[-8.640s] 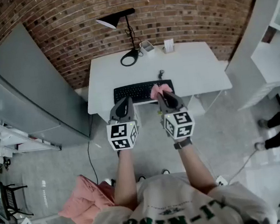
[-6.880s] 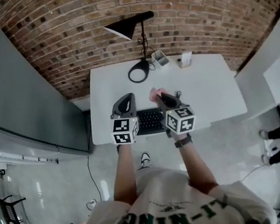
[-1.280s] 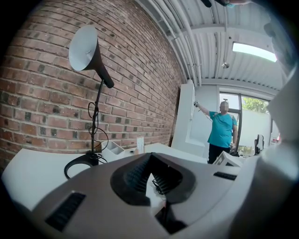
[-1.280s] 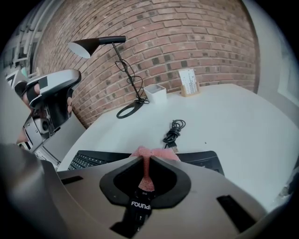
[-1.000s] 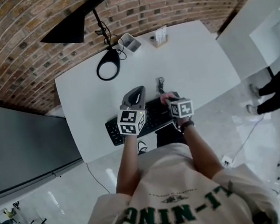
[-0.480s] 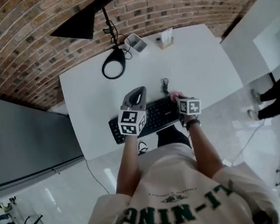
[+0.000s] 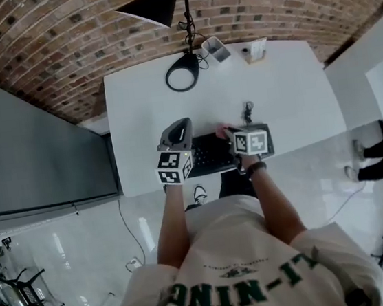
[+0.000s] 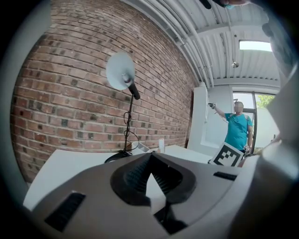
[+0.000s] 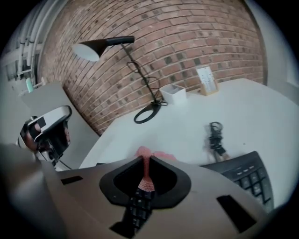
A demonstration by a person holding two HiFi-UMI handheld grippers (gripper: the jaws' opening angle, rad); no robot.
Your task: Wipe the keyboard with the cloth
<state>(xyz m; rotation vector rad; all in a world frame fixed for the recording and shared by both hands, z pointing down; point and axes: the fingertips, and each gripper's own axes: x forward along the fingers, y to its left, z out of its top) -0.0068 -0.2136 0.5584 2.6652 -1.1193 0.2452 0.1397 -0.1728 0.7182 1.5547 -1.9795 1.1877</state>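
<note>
A: Right gripper (image 7: 229, 134) jaws pinch the pink cloth (image 9: 148, 154) over the keyboard (image 7: 209, 156), mid-counter (image 7: 141, 106). Left gripper (image 7: 174, 127) jaws together, empty, near its left end.

B: Advise: press the cloth flat, drag along key rows, left steadying.

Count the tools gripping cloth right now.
1. The right tool, over the black keyboard, is shut on the pink knitted cloth. The left tool, beside it, is shut with nothing between its jaws. Both tools are in view, none hidden.
</note>
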